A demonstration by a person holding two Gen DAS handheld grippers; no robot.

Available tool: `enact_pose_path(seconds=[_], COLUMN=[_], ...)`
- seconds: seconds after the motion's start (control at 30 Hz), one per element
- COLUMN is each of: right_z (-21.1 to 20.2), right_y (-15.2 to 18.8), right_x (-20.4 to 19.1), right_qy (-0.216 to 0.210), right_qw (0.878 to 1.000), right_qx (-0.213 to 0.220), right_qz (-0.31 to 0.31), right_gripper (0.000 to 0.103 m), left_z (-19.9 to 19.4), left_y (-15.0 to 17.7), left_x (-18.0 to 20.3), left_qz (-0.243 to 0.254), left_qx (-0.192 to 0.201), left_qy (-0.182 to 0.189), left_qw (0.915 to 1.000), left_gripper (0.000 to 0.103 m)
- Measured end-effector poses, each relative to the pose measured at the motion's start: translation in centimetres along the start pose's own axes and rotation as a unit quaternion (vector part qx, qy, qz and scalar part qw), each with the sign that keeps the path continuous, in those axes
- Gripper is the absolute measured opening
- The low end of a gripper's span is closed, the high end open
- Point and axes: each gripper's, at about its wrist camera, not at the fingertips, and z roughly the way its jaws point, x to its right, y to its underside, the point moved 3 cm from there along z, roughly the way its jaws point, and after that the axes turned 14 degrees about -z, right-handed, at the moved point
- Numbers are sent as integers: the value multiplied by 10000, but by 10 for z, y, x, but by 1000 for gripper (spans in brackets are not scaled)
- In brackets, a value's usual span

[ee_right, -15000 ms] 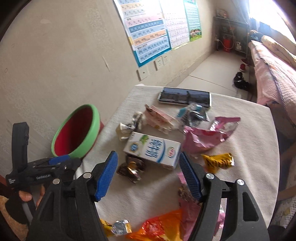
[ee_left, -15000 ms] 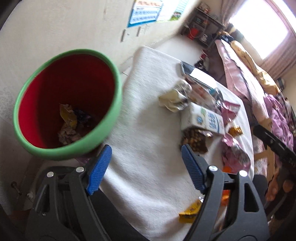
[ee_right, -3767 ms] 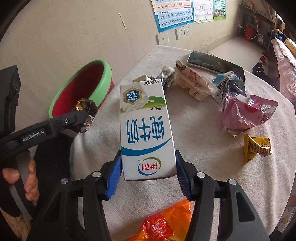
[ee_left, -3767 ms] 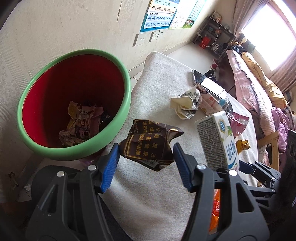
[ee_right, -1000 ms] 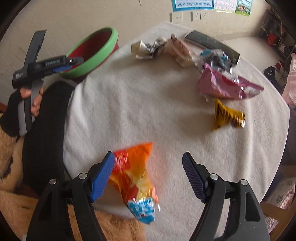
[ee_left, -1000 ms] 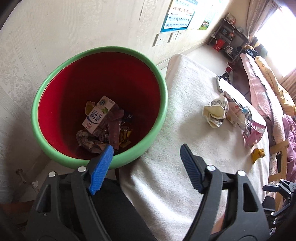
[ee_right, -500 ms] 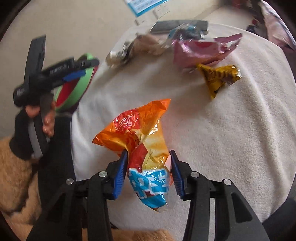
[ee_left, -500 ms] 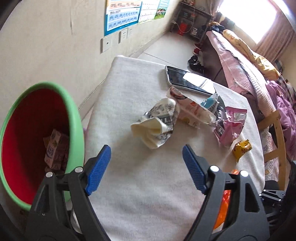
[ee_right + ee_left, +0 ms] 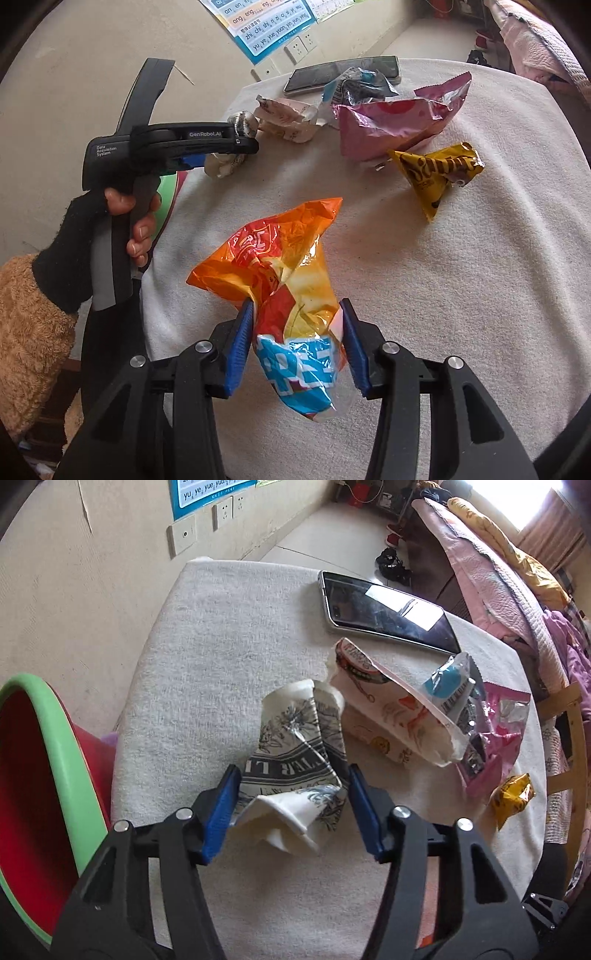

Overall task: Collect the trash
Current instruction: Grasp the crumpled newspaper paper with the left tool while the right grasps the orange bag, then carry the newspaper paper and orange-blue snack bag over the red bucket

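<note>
Left gripper (image 9: 291, 805) is clamped on a crumpled white wrapper (image 9: 295, 764) with black print, both blue pads pressed against its sides; the wrapper sits at the tabletop's (image 9: 229, 642) near-left part, close to the edge beside the bin (image 9: 62, 760). In the right wrist view the same gripper (image 9: 236, 144) shows from the side, held by a hand (image 9: 136, 218) in a black fingerless glove, its tip at the grey-white wad (image 9: 225, 162).

Right gripper (image 9: 297, 343) grasps an orange chip bag (image 9: 284, 273) with a blue lower end, its pads squeezing the bag's waist. The bag appears raised off the white cloth near the tabletop's near edge, its orange top flaring forward.

The bin, green-rimmed and red inside, stands off the tabletop's left edge, below its level.

Other trash lies toward the far side of the tabletop. A pale printed pouch (image 9: 391, 720) touches the white wrapper on its right. Against the pouch rests a clear wrapper (image 9: 450, 686) with a blue patch and a barcode, and beside that a pink foil bag (image 9: 498, 731). A yellow packet (image 9: 511, 797) lies alone near the right edge, a little apart from the pink bag. A phone (image 9: 384, 609), screen up, lies at the far edge, just behind the pouch.

In the right wrist view the pink bag (image 9: 395, 122) and the yellow packet (image 9: 436, 173) nearly touch, with the orange bag well apart from both.
</note>
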Motion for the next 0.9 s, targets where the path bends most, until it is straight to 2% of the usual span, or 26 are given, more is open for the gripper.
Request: enact_pose_path(seconds=[0.2, 0.57, 0.73, 0.9], right_z=[0, 5, 5, 5], right_y=[1, 1, 2, 2], right_x=[1, -12, -13, -13], right_qy=[-2, 122, 171, 172], right_qw=[10000, 9997, 9995, 9995], right_qx=[31, -16, 6, 11], right_qz=[-6, -225, -260, -254], right_gripper=[45, 45, 45, 45], left_z=[-22, -55, -55, -56], left_y=[26, 97, 107, 109], left_x=[-18, -46, -49, -48], left_qz=[-215, -462, -660, -654], left_qx=[174, 49, 24, 52], left_qy=[20, 19, 99, 131], left_qw=[9996, 9989, 9978, 9978], left_gripper=[55, 55, 56, 57])
